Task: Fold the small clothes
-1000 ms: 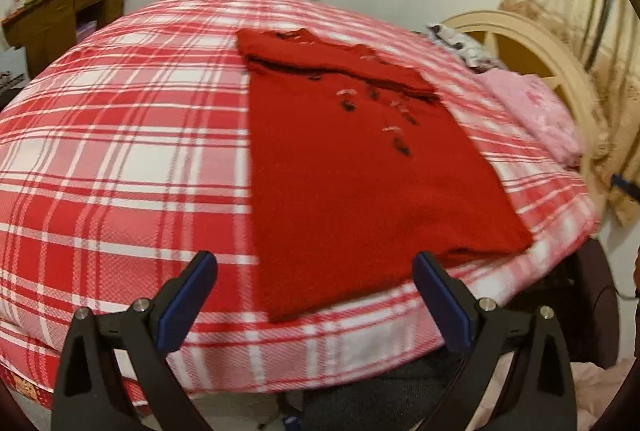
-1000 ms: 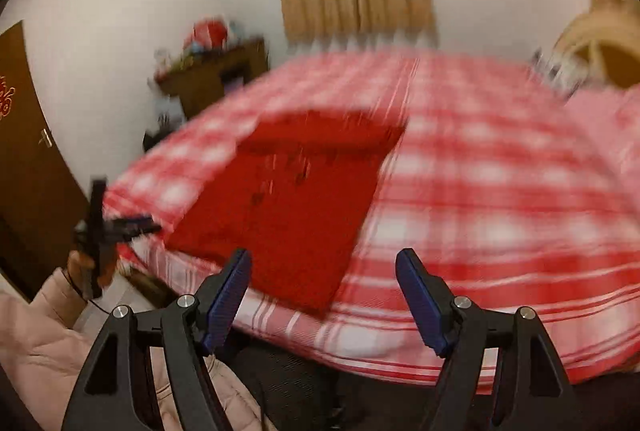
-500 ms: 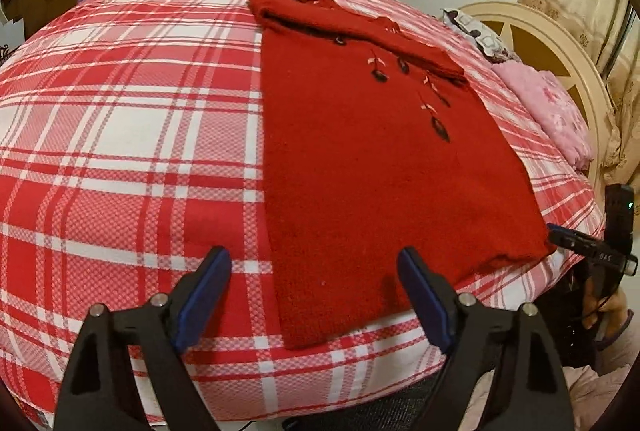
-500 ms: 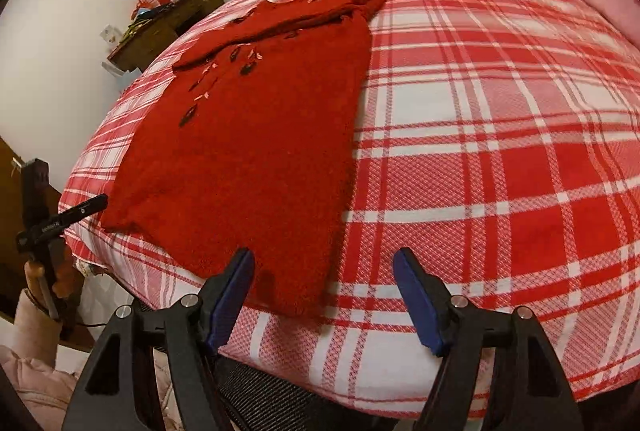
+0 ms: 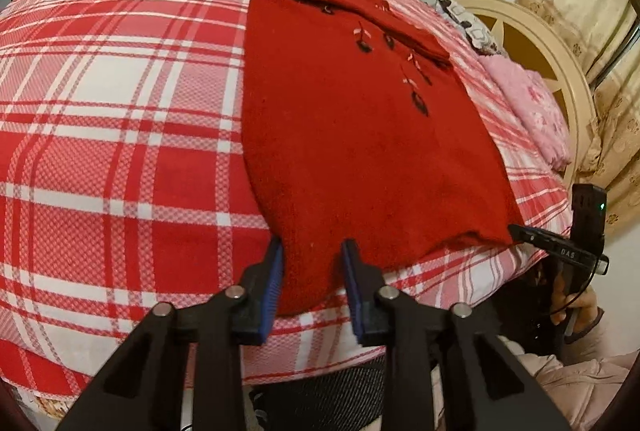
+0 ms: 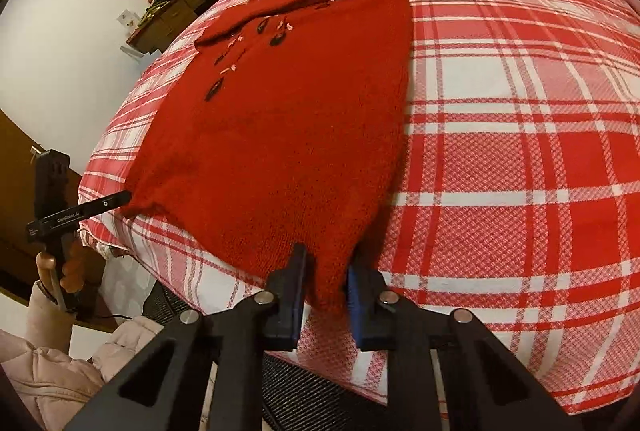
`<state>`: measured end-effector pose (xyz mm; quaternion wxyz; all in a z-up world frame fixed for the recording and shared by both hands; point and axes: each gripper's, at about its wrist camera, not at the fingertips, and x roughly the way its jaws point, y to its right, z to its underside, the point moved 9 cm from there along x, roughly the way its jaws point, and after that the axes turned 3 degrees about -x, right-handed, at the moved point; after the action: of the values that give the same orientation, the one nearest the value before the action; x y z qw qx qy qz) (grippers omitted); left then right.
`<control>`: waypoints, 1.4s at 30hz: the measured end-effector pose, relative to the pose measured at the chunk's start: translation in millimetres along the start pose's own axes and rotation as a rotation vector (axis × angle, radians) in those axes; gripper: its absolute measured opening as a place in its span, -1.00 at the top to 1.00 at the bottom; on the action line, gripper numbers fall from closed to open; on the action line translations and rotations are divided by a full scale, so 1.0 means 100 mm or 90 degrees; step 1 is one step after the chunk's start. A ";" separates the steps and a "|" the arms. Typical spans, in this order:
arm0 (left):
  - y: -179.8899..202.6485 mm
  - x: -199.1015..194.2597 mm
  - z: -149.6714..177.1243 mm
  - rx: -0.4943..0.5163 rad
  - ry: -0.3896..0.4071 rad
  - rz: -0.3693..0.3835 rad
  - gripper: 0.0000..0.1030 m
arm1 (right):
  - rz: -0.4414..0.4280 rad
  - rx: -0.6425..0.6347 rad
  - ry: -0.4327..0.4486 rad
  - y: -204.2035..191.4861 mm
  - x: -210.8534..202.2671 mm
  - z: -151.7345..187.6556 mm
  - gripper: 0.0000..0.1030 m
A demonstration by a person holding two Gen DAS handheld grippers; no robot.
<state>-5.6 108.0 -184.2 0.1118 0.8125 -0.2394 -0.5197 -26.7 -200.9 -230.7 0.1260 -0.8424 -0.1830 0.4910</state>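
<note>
A red knitted sweater (image 5: pixel 360 135) lies flat on a red-and-white plaid bedspread (image 5: pixel 120 111), its hem along the near edge of the bed and its folded-over collar end toward the far side. The left gripper (image 5: pixel 312 263) has just been closing, and its blue pads now pinch the hem corner nearest it, with red knit bunched between the jaws. The right gripper (image 6: pixel 326 271) has likewise just been closing and grips the opposite hem corner, a fold of the fabric rising between its fingers. Between the two corners the hem runs in a slightly wavy line just inside the bed's edge, and in the left wrist view it seems to curl under a little, though the fisheye bend makes this hard to judge. Beyond the sweater's long side away from the headboard (image 5: pixel 560 71), the bedspread stretches wide and bare. On the headboard side only a narrow strip of plaid separates the sweater from a pink pillow (image 5: pixel 528 103). A wooden desk (image 6: pixel 180 11) stands well apart from the bed against the wall. A pale padded sleeve (image 6: pixel 52 363) shows below the bed's edge.
</note>
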 end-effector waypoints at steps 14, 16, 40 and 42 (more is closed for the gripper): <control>0.33 -0.36 -0.73 0.007 0.074 0.071 0.82 | -0.173 0.006 0.079 -0.28 -0.56 -1.06 0.83; 0.31 -0.32 -0.98 -0.008 0.086 0.072 0.82 | -0.167 0.017 0.090 -0.19 -0.48 -1.28 0.83; -0.01 -0.53 -0.33 0.078 0.001 0.075 -0.81 | -0.048 0.067 0.062 0.39 0.43 -1.62 0.84; 0.11 -0.44 -0.19 0.093 -0.022 0.077 -0.81 | -0.052 0.063 0.066 0.36 0.42 -1.61 0.84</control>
<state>-6.7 119.5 -135.9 0.0789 0.7935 -0.3273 -0.5069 139.8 -220.3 -199.7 0.1968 -0.8511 -0.1857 0.4500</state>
